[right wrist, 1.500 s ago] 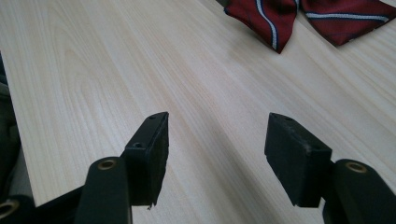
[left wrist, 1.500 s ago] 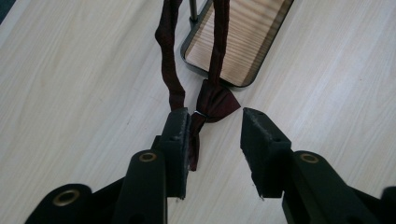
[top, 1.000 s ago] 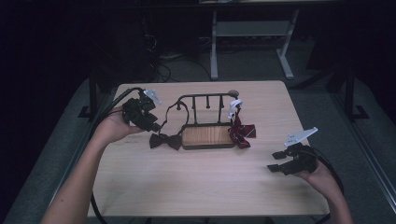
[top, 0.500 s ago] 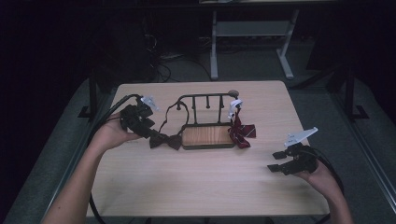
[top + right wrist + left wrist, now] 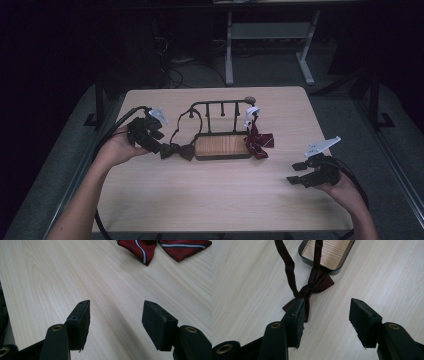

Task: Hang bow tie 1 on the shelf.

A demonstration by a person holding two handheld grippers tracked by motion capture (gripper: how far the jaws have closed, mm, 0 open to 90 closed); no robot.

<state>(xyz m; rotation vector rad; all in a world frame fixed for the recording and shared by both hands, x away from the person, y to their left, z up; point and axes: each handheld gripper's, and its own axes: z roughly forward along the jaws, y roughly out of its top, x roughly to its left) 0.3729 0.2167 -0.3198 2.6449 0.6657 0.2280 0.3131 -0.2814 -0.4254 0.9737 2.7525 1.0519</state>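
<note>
The wooden counter (image 5: 220, 200) carries a black metal rack (image 5: 222, 130) with a wood-grain base, set near its middle. Against the rack's right end lies a red striped bow tie (image 5: 259, 142). At the rack's left end a dark brown bow tie (image 5: 178, 151) lies flat on the counter, its strap looping up over the rack's rail. The left tool (image 5: 159, 148) sits just beside that dark bow tie; its jaws have just been opening and stand released (in the left tool's own view, one wing of the bow lies against the inner face of one jaw, the other jaw well clear). The right tool (image 5: 296, 174) rests apart near the counter's right edge, jaws spread over bare wood.
</note>
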